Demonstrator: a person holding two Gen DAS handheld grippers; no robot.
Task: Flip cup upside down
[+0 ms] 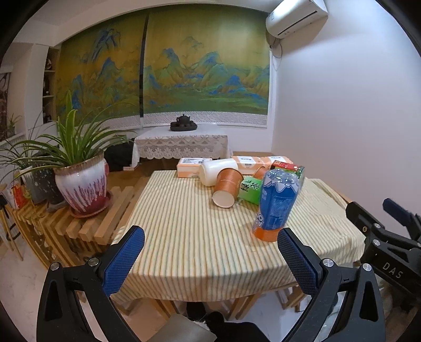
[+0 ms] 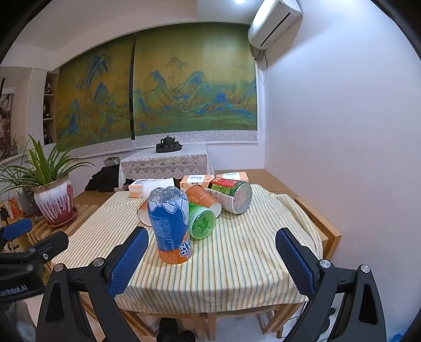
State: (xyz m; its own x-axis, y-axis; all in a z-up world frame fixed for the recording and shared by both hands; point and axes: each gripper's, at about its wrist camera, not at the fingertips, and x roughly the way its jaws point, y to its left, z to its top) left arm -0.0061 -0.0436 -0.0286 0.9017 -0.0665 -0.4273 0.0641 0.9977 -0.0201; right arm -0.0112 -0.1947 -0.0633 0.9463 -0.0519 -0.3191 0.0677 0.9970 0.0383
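Both hand-held grippers, the left hand-held gripper (image 1: 210, 260) and the right hand-held gripper (image 2: 211, 259), are held apart and empty, short of the surface (image 1: 184, 236). The orange cup (image 1: 226, 188) is seen lying on its side among clutter, behind an inverted blue bottle (image 1: 276, 205), so no grasp is yet made.

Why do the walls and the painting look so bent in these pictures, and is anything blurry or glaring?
Left wrist view: the fisheye lens bows the landscape painting and darkens the corners; the blue bottle looks slightly soft. Right wrist view: same bending, with a bright ceiling light glaring at the top edge; the striped tablecloth is evenly lit, with soft shadows under the bottles.
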